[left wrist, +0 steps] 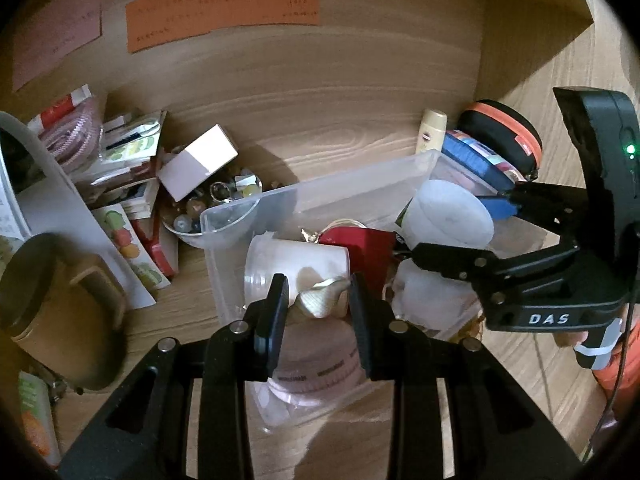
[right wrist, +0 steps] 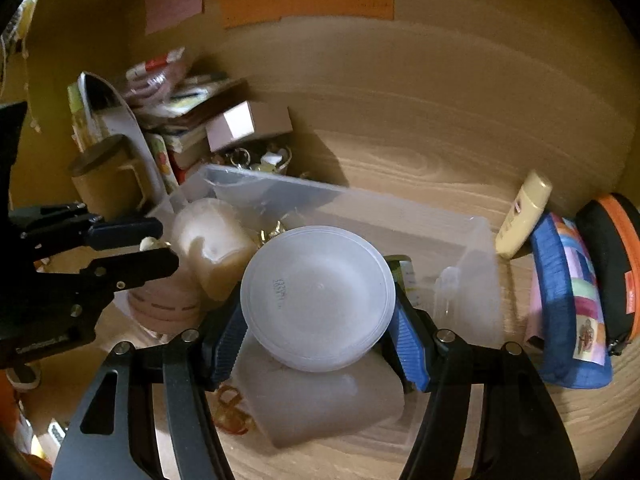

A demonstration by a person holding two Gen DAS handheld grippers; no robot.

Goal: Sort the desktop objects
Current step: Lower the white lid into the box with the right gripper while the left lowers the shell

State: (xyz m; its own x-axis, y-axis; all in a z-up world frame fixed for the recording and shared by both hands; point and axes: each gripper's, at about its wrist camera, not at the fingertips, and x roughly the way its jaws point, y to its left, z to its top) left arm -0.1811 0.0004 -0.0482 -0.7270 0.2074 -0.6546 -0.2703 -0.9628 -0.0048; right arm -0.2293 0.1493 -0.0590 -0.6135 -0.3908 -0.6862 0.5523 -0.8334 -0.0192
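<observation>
Now we are gripping a small gold wrapped piece (left wrist: 324, 298) in our left gripper (left wrist: 319, 306), our right gripper (right wrist: 320, 320) clamping a round translucent plastic lidded container (right wrist: 318, 298), both over the clear plastic bin (left wrist: 320, 192).

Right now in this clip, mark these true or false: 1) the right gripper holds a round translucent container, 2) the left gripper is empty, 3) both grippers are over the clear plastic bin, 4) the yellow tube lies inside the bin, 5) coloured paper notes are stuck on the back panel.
1) True: the right gripper has its blue pads on either side of the round translucent container.
2) False: the left gripper pinches a small gold-coloured object.
3) True: both are above the clear plastic bin.
4) False: the yellow tube leans outside it, beside the blue pouch.
5) True: the orange note and others are on the back panel.
</observation>
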